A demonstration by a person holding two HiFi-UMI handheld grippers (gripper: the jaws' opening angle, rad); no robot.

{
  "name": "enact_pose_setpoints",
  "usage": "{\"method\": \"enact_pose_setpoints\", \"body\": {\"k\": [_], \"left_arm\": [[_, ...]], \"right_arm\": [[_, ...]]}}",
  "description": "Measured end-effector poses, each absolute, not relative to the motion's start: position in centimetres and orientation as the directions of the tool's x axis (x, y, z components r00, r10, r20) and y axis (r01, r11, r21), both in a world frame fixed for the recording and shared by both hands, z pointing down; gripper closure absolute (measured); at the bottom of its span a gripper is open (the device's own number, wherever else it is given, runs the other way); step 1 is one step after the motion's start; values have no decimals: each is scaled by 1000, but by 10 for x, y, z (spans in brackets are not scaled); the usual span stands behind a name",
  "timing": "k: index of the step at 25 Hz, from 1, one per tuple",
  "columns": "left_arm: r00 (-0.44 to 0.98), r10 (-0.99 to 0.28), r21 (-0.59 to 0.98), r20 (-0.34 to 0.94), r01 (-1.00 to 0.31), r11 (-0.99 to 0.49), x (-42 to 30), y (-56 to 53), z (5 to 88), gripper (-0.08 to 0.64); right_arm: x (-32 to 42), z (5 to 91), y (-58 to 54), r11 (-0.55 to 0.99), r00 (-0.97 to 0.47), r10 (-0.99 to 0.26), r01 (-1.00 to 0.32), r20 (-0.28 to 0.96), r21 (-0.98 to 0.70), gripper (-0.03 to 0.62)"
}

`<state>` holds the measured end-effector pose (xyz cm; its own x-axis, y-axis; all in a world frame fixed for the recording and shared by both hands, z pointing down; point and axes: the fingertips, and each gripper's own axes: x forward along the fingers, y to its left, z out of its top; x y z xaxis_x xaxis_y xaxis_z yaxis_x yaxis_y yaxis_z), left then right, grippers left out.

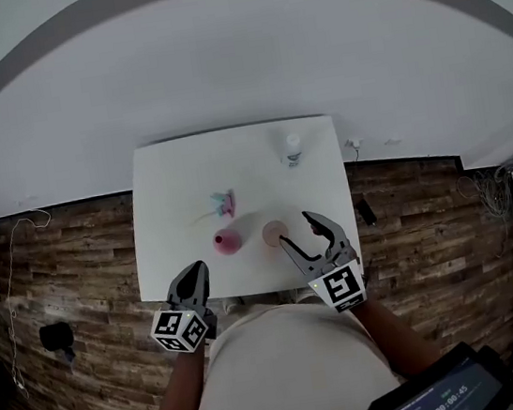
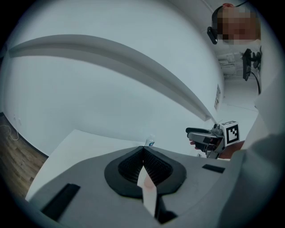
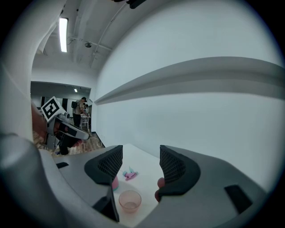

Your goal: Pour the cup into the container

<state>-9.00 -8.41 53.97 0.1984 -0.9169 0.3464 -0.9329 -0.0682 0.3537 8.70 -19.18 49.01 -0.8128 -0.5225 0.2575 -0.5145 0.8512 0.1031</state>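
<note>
Right gripper (image 3: 140,155) is spread, left gripper (image 2: 143,153) pressed together; translucent pink plastic cup (image 3: 130,200) looks light and flimsy, grab mid-wall gently.

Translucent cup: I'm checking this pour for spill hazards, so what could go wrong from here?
1. The right hand-held gripper is open near the translucent cup, not gripping it; a skewed approach could tip it.
2. The pink vessel stands close beside the cup and might get knocked.
3. The left hand-held gripper is shut, so nothing steadies either.
</note>
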Motion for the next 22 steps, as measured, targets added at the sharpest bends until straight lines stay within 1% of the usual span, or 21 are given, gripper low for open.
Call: {"method": "enact_pose_setpoints", "body": {"k": [5,13,22], "left_arm": [[248,-901,340,355,-932,-122,-115,-81,541,549],[296,-876,330,381,-928,-170,-125,-97,536,551],[354,-856,333,377,-914,-232,-161,-84,542,551]], "right_arm": [[54,487,-186,831,-791,-554,-544,258,118,325],[42,482,-192,806,-762,-590,-578,266,130,325],[13,487,-175,763,-712,-643,-629,283,151,325]]}}
